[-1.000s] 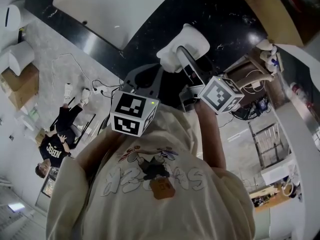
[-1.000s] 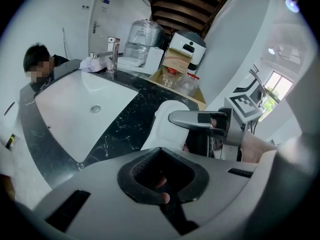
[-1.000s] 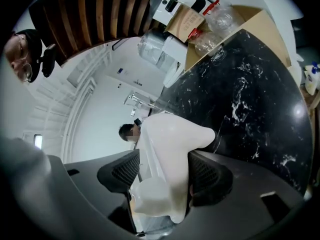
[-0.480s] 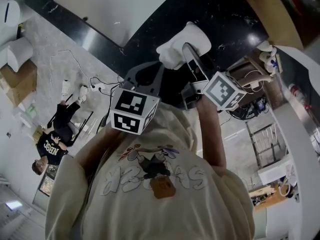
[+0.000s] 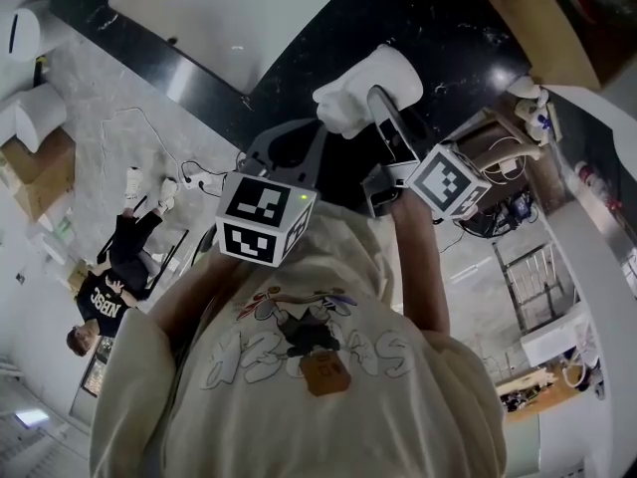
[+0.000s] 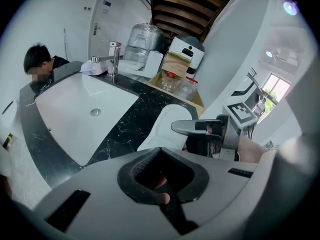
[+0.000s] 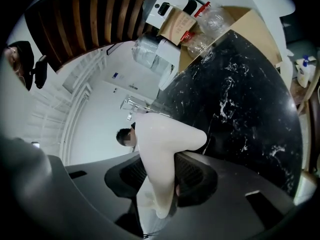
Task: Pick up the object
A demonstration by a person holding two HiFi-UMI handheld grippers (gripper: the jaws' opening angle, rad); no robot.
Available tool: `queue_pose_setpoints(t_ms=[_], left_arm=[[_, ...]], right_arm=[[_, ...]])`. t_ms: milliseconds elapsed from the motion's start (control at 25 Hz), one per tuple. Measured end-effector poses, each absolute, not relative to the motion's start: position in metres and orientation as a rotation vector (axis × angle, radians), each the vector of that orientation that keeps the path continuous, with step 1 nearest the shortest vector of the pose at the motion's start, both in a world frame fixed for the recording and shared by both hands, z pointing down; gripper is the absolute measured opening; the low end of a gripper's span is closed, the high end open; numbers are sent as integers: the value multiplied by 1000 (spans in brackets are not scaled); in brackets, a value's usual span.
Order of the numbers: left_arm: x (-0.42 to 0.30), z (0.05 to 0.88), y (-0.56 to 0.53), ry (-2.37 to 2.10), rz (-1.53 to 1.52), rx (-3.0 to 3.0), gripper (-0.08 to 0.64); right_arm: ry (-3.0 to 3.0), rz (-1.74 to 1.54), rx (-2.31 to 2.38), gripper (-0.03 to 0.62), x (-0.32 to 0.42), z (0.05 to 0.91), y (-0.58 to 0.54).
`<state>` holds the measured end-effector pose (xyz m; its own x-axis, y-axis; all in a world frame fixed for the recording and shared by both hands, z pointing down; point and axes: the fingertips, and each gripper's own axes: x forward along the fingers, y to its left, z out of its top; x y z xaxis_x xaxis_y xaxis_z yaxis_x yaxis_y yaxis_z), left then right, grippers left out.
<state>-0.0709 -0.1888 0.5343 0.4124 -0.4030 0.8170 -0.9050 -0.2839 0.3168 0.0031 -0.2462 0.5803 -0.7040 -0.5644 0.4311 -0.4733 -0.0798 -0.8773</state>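
Note:
A white, soft-looking rounded object (image 5: 363, 93) is over the near edge of the black marble counter (image 5: 448, 28). My right gripper (image 5: 376, 103) is shut on it. The right gripper view shows the white object (image 7: 160, 149) pinched between the dark pads of that gripper (image 7: 162, 159), whose jaws have just been closing onto it. Whether it still rests on the counter is unclear. My left gripper (image 5: 317, 135) hangs just left of it, shut with nothing in it. In the left gripper view, the object (image 6: 165, 126) and the right gripper (image 6: 192, 128) lie beyond the left gripper (image 6: 161, 151).
A white sink basin (image 5: 219, 18) is set in the counter at the left, with a faucet (image 6: 114, 59) behind it. A water bottle (image 6: 145, 36) and a cardboard box (image 6: 175, 64) stand at the counter's far end. A person (image 5: 109, 287) is on the floor below left.
The right gripper's jaws have narrowed onto the white object. Both hands stay about where they were, and the left gripper looks the same.

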Motion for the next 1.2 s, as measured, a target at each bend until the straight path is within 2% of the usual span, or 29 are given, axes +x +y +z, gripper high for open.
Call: queue_pose_setpoints(t_ms=[1200], left_arm=[[-81, 495, -159, -998, 759, 2064, 5]], right_arm=[[2010, -1692, -1433, 166, 21, 528, -186]])
